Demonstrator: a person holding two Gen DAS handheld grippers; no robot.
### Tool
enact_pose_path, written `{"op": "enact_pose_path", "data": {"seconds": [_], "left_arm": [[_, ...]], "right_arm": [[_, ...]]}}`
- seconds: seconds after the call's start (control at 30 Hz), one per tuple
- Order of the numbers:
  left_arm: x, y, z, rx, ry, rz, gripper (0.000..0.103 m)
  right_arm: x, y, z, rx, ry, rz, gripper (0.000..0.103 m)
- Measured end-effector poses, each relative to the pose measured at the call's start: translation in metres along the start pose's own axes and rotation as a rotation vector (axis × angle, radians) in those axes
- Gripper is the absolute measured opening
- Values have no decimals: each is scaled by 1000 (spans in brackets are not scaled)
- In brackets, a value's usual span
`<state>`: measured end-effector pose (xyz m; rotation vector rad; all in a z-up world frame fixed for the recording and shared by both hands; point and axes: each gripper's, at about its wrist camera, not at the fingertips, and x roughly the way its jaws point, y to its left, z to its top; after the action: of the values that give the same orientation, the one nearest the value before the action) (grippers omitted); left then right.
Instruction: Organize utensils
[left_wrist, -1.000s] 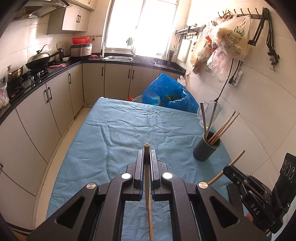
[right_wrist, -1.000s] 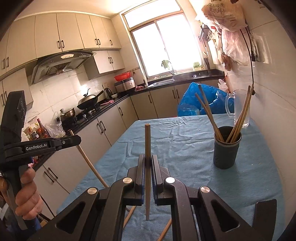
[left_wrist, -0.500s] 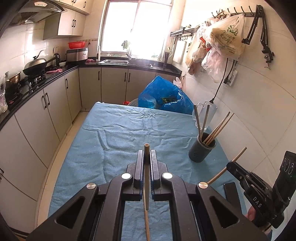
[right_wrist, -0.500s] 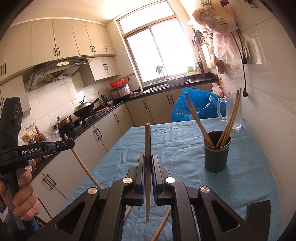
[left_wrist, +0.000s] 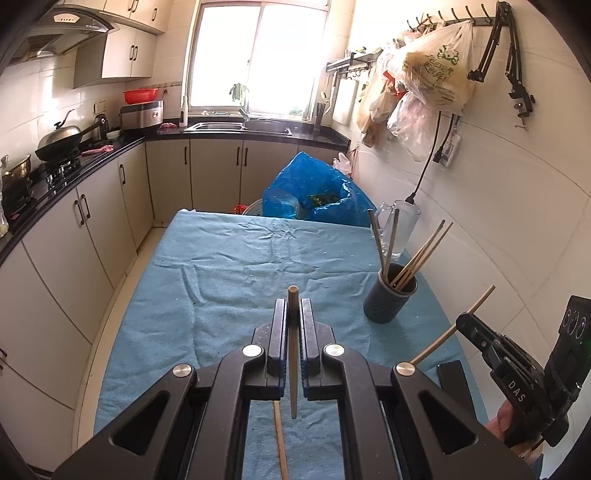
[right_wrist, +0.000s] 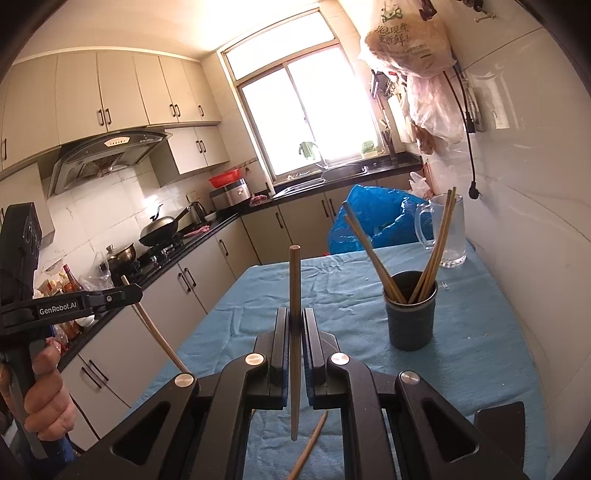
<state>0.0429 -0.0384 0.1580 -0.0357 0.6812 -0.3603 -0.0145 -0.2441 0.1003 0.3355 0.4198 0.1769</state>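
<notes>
1. Left wrist view: the left tongs (left_wrist: 293, 314) are clamped on a thin, pale wooden chopstick (left_wrist: 293, 354). It stands upright between the pads, its blunt end poking just above them and its narrow tip hanging below. A second loose chopstick (left_wrist: 279, 439) lies on the blue-clothed surface (left_wrist: 229, 280) under the tongs, partly hidden by their frame and cut off at the bottom edge. To the right, well apart, a dark holder cup (left_wrist: 389, 301) stands upright with several chopsticks inside. At the far right the right tongs (left_wrist: 465, 323) pinch another chopstick (left_wrist: 452, 328), tilted.

2. Right wrist view: the right tongs (right_wrist: 295, 325) are closed on that chopstick (right_wrist: 294, 332), which rises well above the pads. The holder cup (right_wrist: 412, 321) sits ahead and to the right. At left, the left tongs (right_wrist: 133, 291) grip their chopstick (right_wrist: 155, 332) at a slant; a hand (right_wrist: 44, 391) holds the handle. The loose chopstick (right_wrist: 308, 448) lies partly hidden below.
</notes>
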Motion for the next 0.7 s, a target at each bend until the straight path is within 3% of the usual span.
{"op": "enact_pose_path", "data": {"seconds": [0.7], "left_arm": [[23,-44,16,73,24,-34,5]], "right_arm": [[-33,-26,18,19,-87,-73,8]]}}
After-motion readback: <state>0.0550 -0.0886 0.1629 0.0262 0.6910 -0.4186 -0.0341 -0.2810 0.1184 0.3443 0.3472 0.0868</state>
